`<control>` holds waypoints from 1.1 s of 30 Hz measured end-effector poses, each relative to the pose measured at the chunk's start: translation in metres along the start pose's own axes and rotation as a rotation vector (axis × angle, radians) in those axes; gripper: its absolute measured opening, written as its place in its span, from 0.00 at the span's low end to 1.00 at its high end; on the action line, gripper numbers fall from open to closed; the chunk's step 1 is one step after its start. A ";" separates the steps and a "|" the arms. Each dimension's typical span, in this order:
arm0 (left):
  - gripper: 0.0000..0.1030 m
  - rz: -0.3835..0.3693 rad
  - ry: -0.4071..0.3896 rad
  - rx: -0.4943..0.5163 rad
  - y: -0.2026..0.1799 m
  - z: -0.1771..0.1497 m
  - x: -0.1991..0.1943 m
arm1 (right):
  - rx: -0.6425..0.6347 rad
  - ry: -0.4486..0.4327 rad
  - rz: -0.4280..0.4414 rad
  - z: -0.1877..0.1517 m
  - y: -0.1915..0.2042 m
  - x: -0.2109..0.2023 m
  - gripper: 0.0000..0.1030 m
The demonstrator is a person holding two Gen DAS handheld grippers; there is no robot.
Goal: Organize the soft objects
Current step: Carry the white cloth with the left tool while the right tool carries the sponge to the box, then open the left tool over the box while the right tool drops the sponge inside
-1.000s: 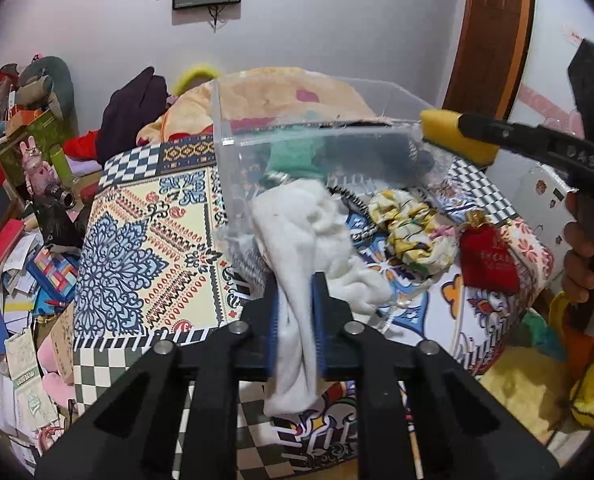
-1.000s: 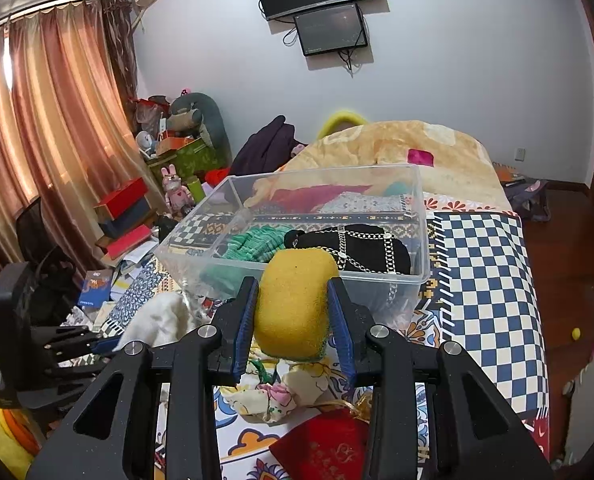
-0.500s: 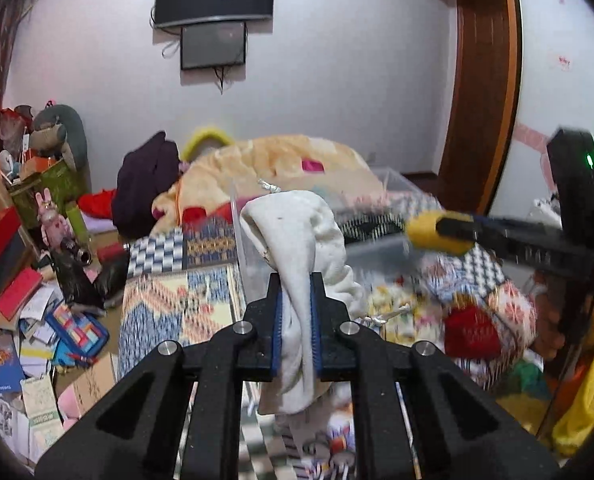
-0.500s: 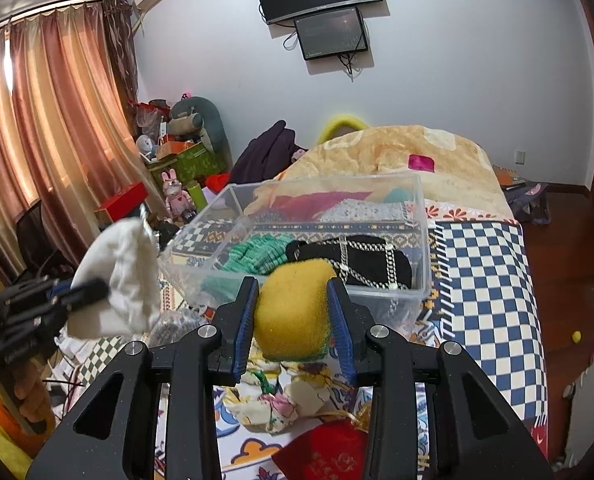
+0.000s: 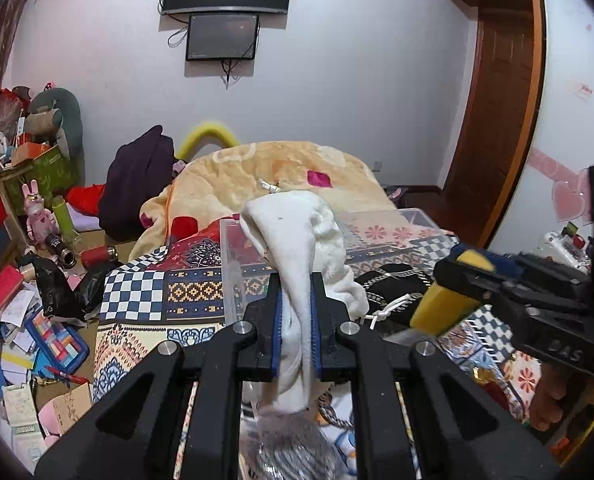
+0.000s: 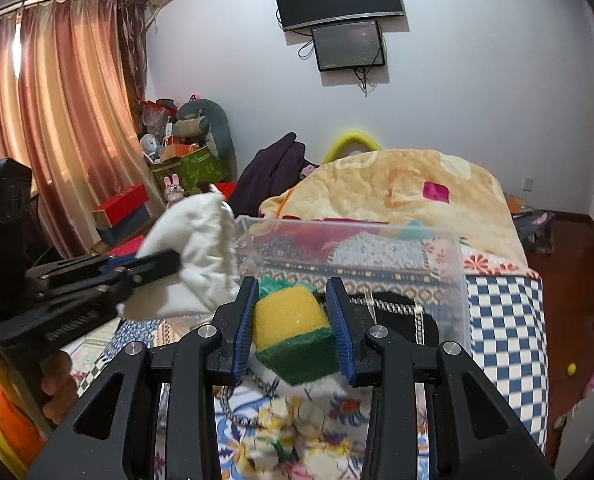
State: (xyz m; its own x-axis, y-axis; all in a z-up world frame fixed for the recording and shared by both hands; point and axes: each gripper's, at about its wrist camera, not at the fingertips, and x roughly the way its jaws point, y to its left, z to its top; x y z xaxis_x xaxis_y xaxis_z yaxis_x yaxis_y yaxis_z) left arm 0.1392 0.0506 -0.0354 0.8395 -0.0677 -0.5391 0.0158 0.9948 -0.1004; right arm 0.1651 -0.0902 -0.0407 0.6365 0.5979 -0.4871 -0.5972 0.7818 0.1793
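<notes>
My left gripper is shut on a white cloth and holds it in the air at the near left edge of the clear plastic bin. The cloth also shows in the right wrist view, beside the bin. My right gripper is shut on a yellow and green sponge, over the bin's near edge. The sponge shows in the left wrist view at the right. A black bag with a chain lies in the bin.
The bin stands on a bed with a patterned cover. A floral scrunchie cloth lies on the cover below my right gripper. A yellow blanket is heaped behind the bin. Clutter covers the floor at the left.
My left gripper has lifted the white cloth off the bed to the bin's rim. My right gripper has moved forward with the sponge to the bin's near edge.
</notes>
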 end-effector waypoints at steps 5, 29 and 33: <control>0.11 0.006 0.032 0.008 -0.001 0.001 0.022 | 0.007 -0.025 0.006 0.011 0.000 0.002 0.31; 0.45 -0.020 0.127 0.037 -0.007 -0.008 0.045 | 0.020 0.164 -0.040 -0.005 -0.005 0.045 0.60; 0.47 -0.036 0.087 0.026 -0.006 -0.007 0.028 | 0.018 0.129 -0.033 -0.002 -0.007 0.027 0.63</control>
State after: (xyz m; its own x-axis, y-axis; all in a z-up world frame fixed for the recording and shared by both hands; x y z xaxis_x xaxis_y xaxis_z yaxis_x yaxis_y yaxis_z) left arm 0.1588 0.0425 -0.0562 0.7880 -0.1086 -0.6061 0.0603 0.9932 -0.0995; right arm 0.1860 -0.0799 -0.0572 0.5873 0.5449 -0.5985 -0.5674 0.8045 0.1757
